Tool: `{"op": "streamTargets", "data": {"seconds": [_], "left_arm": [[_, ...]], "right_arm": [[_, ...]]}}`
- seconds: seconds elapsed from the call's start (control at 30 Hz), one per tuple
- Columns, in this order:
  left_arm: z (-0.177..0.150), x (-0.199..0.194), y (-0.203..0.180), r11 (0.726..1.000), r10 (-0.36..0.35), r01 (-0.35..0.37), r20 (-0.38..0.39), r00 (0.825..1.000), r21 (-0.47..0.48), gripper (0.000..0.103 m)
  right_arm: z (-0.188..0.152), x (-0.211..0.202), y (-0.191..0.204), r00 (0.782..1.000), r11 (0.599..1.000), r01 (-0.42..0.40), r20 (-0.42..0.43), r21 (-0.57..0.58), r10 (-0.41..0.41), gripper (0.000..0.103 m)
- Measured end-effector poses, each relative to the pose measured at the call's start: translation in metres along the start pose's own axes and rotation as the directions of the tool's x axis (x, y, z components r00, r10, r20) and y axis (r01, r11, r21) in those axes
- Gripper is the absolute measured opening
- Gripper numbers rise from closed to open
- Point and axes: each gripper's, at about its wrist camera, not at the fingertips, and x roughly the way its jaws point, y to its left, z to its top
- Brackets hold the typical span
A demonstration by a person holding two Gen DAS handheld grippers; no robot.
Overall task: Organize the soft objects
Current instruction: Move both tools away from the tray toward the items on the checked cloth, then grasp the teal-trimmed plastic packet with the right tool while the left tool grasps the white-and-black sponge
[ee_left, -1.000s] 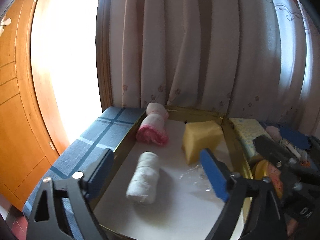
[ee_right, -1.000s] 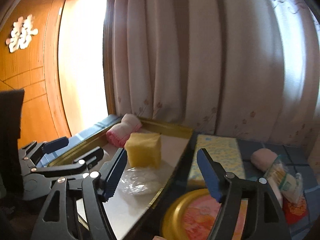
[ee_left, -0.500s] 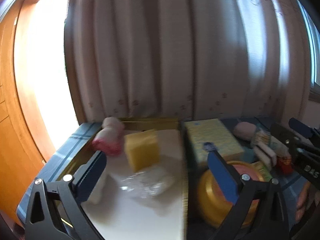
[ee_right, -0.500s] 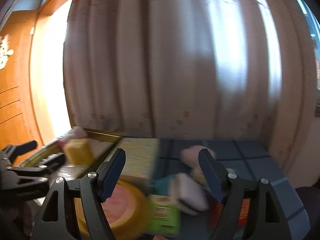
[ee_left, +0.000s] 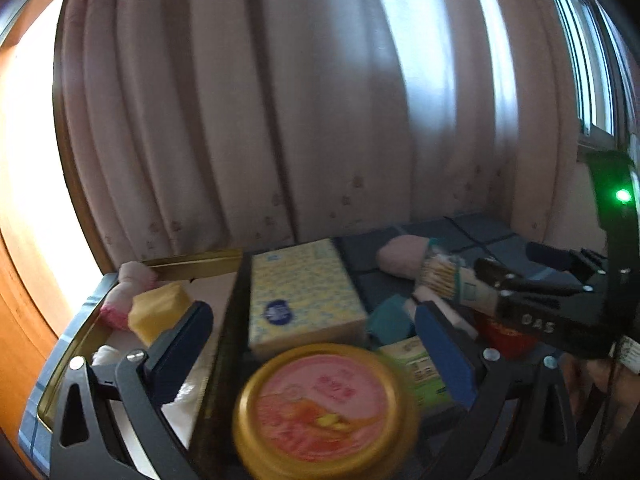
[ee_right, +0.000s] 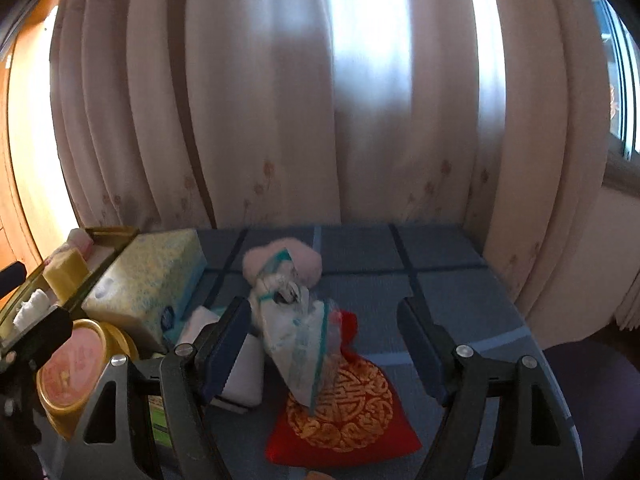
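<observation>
Both grippers hung over the blue checked cloth (ee_right: 448, 280) with their jaws spread wide and nothing between them. The left gripper (ee_left: 312, 348) looked down on the round gold tin (ee_left: 326, 412) with the pink lid, close beneath it, and beyond that the yellow tissue box (ee_left: 300, 292). Only its view took in the inside of the gold-rimmed tray (ee_left: 196, 262) on the left, where the yellow sponge (ee_left: 158, 310) sat by the pink rolled towel (ee_left: 128, 288) at the far end and a white roll (ee_left: 108, 354) lay nearer, partly hidden by the gripper's finger. It also caught the right gripper's black frame at the right edge. The right gripper (ee_right: 320, 344) showed what the other view mostly missed: a red pouch with gold embroidery (ee_right: 348, 412) lying near on the cloth, a clear plastic bag of small items (ee_right: 296, 336) leaning across it, and a white soft block (ee_right: 244, 364) just left of that bag. A pale pink bundle (ee_right: 280, 260) lay farther back, behind the bag, and appeared in both views. The right view saw the tray only as a sliver at its far left, with the tissue box beside it. Pale curtains (ee_right: 320, 100) closed the far side.
</observation>
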Motion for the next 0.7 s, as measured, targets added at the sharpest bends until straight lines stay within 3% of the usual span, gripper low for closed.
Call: {"op": "streamTargets", "data": {"seconds": [0.13,0.27,0.3,0.33,0.37,0.43,0.7], "left_arm": [[0.005,0.005,-0.01,0.999,-0.045,0.045,-0.038,0.998,-0.005,0.102],[0.008,0.008,-0.015,0.999,-0.041,0.041,-0.045,0.998,0.007,0.102],[0.008,0.01,-0.015,0.999,-0.042,0.042,-0.053,0.998,0.007,0.102],[0.008,0.01,-0.015,0.999,-0.046,0.046,-0.057,0.997,0.004,0.102],[0.008,0.01,-0.016,0.999,-0.051,0.052,-0.063,0.997,0.001,0.102],[0.008,0.011,-0.018,0.998,-0.059,0.06,-0.071,0.996,0.004,0.102],[0.008,0.014,-0.04,0.994,-0.095,0.1,-0.092,0.991,0.048,0.096]], "right_arm": [[-0.002,0.012,-0.003,0.997,0.999,-0.04,-0.062,0.023,0.041,0.077],[-0.005,0.028,-0.001,0.988,0.997,-0.069,-0.139,0.027,0.072,0.074],[-0.006,0.029,-0.001,0.986,0.996,-0.078,-0.143,0.031,0.081,0.069],[-0.006,0.031,-0.002,0.984,0.995,-0.09,-0.148,0.034,0.094,0.051],[-0.007,0.033,-0.002,0.98,0.993,-0.115,-0.158,0.036,0.119,0.04],[-0.009,0.037,-0.001,0.974,0.991,-0.129,-0.182,0.035,0.133,0.039],[-0.009,0.009,-0.009,0.995,0.994,-0.092,-0.041,0.059,0.095,0.035]]}}
